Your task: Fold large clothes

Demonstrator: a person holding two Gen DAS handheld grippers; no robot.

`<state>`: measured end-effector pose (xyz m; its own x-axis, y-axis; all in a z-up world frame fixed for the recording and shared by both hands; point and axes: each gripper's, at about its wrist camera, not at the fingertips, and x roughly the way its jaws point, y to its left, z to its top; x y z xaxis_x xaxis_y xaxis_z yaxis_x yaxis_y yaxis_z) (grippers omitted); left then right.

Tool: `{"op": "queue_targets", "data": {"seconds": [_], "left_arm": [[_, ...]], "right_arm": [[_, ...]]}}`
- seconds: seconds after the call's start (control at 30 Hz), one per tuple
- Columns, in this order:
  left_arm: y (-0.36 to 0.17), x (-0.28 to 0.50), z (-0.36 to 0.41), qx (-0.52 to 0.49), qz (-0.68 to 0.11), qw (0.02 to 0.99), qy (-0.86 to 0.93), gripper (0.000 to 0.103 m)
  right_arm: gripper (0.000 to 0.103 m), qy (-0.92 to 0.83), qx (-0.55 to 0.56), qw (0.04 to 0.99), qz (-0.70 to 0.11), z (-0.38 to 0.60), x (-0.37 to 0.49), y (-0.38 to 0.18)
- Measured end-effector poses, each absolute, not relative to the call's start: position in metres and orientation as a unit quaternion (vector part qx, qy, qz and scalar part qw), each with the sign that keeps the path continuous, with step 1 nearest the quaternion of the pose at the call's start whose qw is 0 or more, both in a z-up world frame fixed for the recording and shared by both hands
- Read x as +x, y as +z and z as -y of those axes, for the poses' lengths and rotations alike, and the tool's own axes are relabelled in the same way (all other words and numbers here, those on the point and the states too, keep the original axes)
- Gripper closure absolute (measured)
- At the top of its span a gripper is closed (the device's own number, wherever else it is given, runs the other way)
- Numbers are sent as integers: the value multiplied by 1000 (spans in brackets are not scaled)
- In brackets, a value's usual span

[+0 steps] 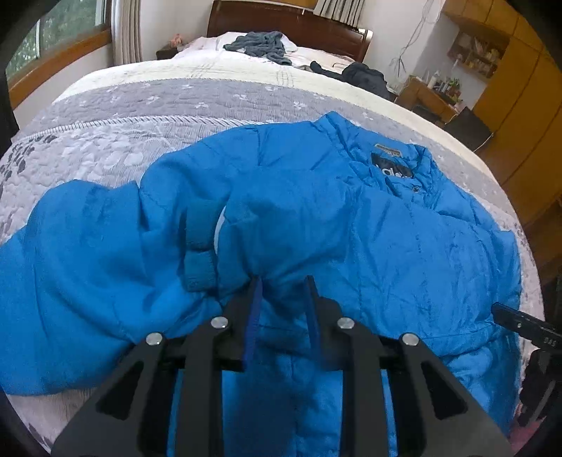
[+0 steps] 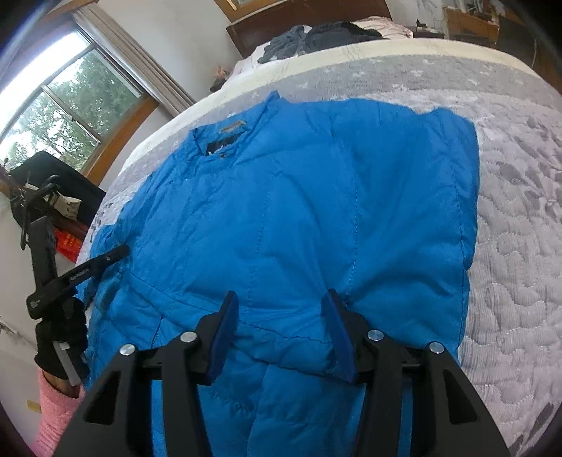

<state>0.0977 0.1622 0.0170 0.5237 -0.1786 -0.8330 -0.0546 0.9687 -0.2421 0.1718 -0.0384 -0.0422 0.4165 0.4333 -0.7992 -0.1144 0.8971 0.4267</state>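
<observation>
A blue padded jacket (image 2: pixel 298 211) lies spread front-up on a grey quilted bedspread (image 2: pixel 520 218), collar toward the headboard (image 1: pixel 288 26). The left gripper (image 1: pixel 283 281) pinches a bunched fold of the jacket by a sleeve cuff (image 1: pixel 198 260). The right gripper (image 2: pixel 281 298) hovers wide apart over the hem. Dark clothes (image 1: pixel 260 44) lie heaped near the pillows

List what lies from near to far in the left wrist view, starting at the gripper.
left gripper → blue jacket with its collar label → grey patterned quilt → cream band of bedding → grey crumpled garment → wooden headboard
</observation>
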Motion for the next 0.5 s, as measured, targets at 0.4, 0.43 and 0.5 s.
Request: {"op": "queue_targets", "data": {"seconds": [0.4,0.43,0.5], "left_arm": [[44,-32,-283,-167,-446,879,33,44],[38,-46,-303,-187,-451,872,48,44],[30,-65,-333,-219,-453,861,70,44]], "right_arm": [[42,241,83,835,-487,-33,129,4],[42,249,77,832,-491,-40,127,3],[42,261,66,822,-502,-57,124,-3]]}}
